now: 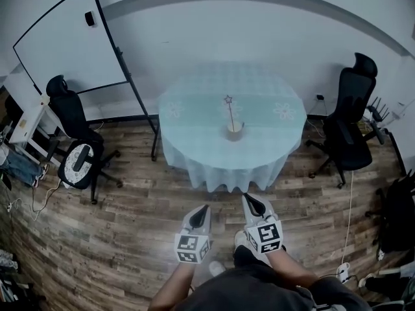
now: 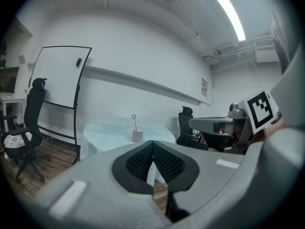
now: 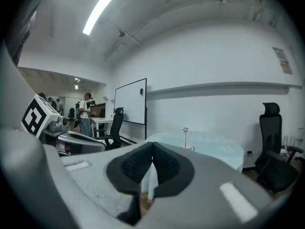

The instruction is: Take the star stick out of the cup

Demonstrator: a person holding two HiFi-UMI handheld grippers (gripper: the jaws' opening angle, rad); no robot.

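A thin star stick [image 1: 229, 110] stands upright in a small pale cup [image 1: 235, 130] near the front of a round table with a light blue cloth [image 1: 194, 112]. The stick [image 2: 135, 122] and cup [image 2: 137, 136] show far off in the left gripper view. In the right gripper view the stick [image 3: 185, 136] rises from the cup [image 3: 189, 147]. My left gripper [image 1: 201, 210] and right gripper [image 1: 251, 202] hang over the wood floor, well short of the table. Both are shut, pads touching, with nothing held.
A whiteboard on a stand [image 1: 71, 41] leans at the left beside a black office chair [image 1: 74, 141]. Another black chair [image 1: 350, 118] stands right of the table. Cables and a power strip [image 1: 342, 271] lie on the floor at right. People stand at desks [image 3: 86, 112] far off.
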